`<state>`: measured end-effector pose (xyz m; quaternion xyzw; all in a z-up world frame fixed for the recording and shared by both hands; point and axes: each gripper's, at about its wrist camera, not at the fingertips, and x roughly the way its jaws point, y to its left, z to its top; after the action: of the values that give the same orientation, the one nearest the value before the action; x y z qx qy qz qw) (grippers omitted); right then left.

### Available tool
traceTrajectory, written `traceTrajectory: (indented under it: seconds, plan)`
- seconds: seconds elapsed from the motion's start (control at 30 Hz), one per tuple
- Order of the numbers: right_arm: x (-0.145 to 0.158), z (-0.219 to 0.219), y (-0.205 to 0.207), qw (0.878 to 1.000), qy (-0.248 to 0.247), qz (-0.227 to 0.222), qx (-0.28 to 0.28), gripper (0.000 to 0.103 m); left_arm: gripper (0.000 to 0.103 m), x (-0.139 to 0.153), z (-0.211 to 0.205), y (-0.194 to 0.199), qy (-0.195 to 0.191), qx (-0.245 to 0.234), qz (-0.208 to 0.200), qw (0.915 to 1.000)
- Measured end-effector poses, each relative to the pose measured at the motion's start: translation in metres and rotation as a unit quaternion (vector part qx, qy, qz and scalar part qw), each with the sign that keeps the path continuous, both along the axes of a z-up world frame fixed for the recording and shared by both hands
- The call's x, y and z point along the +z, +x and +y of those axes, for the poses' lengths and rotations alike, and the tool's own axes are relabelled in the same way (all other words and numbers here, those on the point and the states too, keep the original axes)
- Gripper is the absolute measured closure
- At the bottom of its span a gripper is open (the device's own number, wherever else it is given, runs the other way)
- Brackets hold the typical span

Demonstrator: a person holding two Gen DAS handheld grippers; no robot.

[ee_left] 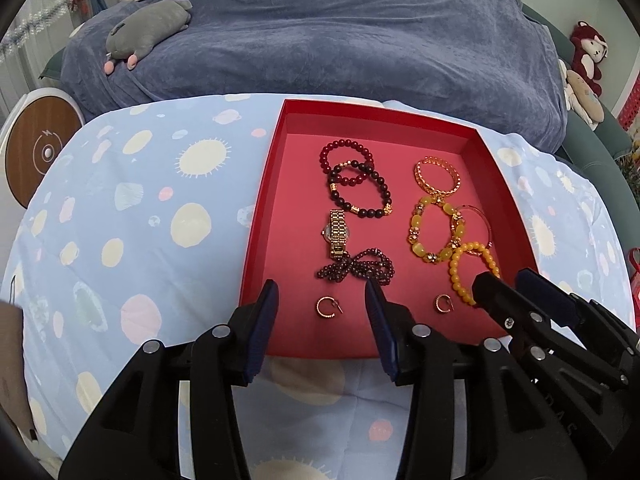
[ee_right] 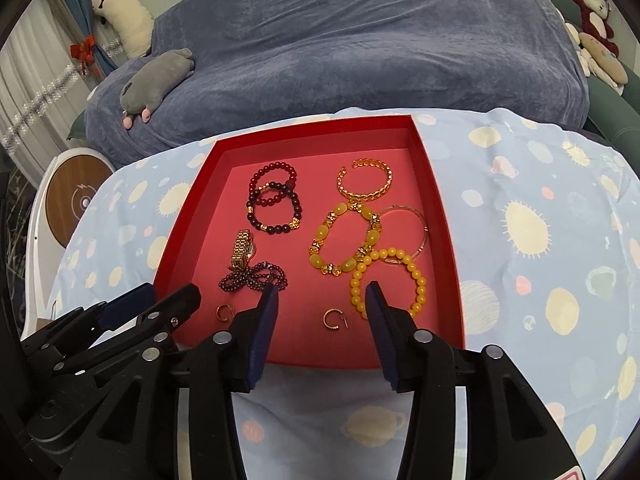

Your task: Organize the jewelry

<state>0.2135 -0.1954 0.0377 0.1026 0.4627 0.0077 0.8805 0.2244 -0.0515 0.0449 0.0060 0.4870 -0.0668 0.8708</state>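
Both hand-held grippers (ee_left: 322,288) (ee_right: 322,290) gape empty; only right view shows cow plush (ee_right: 120,16).

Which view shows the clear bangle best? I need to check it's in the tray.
The right wrist view: the clear bangle shows nearly its whole ring beside the yellow bracelets inside the red tray. In the left wrist view only an arc shows behind the bracelets.
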Motion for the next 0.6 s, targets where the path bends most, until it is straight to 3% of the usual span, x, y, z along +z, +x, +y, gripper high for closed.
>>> traceTrajectory:
  seconds: [0.2, 0.6]
  plan:
    - [0.009, -0.002, -0.019, 1.000, -0.004, -0.006, -0.009, 0.048, 0.060, 0.010, 0.003, -0.017, 0.001, -0.003, -0.005, 1.0000]
    - [0.020, -0.004, -0.051, 1.000, -0.017, -0.014, -0.019, 0.045, 0.058, 0.023, 0.003, -0.048, -0.003, -0.002, -0.013, 0.9999]
